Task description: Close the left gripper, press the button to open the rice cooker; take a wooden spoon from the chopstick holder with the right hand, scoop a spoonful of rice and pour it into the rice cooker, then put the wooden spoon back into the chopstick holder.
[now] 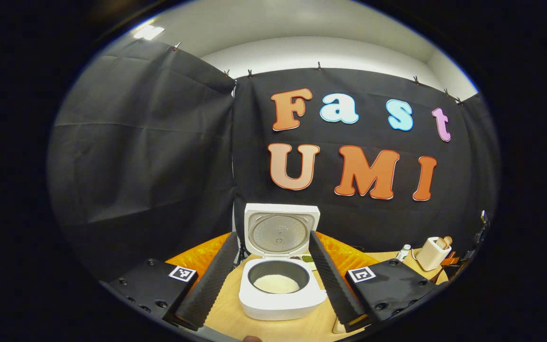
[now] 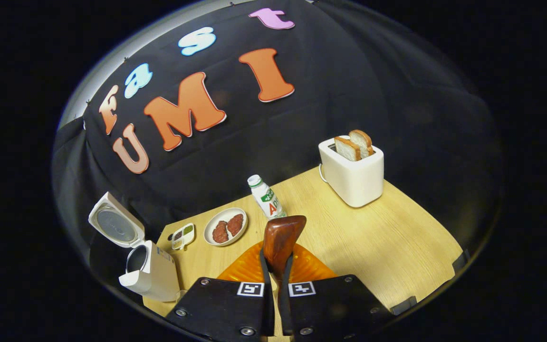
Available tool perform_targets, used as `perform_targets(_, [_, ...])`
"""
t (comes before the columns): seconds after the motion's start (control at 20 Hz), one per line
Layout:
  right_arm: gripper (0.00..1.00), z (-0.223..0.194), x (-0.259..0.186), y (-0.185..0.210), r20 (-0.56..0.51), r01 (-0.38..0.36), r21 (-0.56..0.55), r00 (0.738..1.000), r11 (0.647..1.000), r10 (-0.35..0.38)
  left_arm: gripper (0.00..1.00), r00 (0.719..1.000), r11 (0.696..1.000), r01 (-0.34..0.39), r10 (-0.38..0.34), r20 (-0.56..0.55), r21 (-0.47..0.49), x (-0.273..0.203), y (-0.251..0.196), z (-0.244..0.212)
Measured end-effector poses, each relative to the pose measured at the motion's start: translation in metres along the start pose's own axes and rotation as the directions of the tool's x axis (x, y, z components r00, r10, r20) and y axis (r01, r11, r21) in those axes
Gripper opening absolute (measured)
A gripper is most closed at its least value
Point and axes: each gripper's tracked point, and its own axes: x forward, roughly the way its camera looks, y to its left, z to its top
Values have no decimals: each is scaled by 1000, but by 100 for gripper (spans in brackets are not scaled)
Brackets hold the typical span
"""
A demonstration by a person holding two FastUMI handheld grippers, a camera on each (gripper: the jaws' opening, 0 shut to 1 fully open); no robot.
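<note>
Left gripper [image 1: 273, 275]: fingers spread wide, holding nothing, framing the rice cooker [image 1: 280, 289].
Rice cooker: lid [image 1: 280, 230] raised; rice [image 1: 276, 283] lies in the pot.
Right gripper [image 2: 275, 278]: clamped on the wooden spoon [image 2: 280, 240], bowl pointing away.
Risk: a tilted spoon could spill grains onto the table [image 2: 397, 247].
Left gripper view: chopstick holder [image 1: 432, 253] at far right.
Right gripper view: toaster [image 2: 353, 173], bottle [image 2: 264, 195], plate [image 2: 226, 226].

Bottle [image 2: 265, 198] label: red letters partly visible, not legible in full. Square coded markers on tongs bodies, no readable text.
</note>
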Motion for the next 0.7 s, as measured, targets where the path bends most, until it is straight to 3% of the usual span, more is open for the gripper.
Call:
perform_targets(0.35, [5,-2,-33,93,65,-112,-54,991,992,115,100,998,998,60,-60,-19,34,10,22,-5])
perform_targets(0.7, [5,-88,-14,149,11,-120,-266,992,956,127,100,993,994,105,-104,-58,16,9,45,-24])
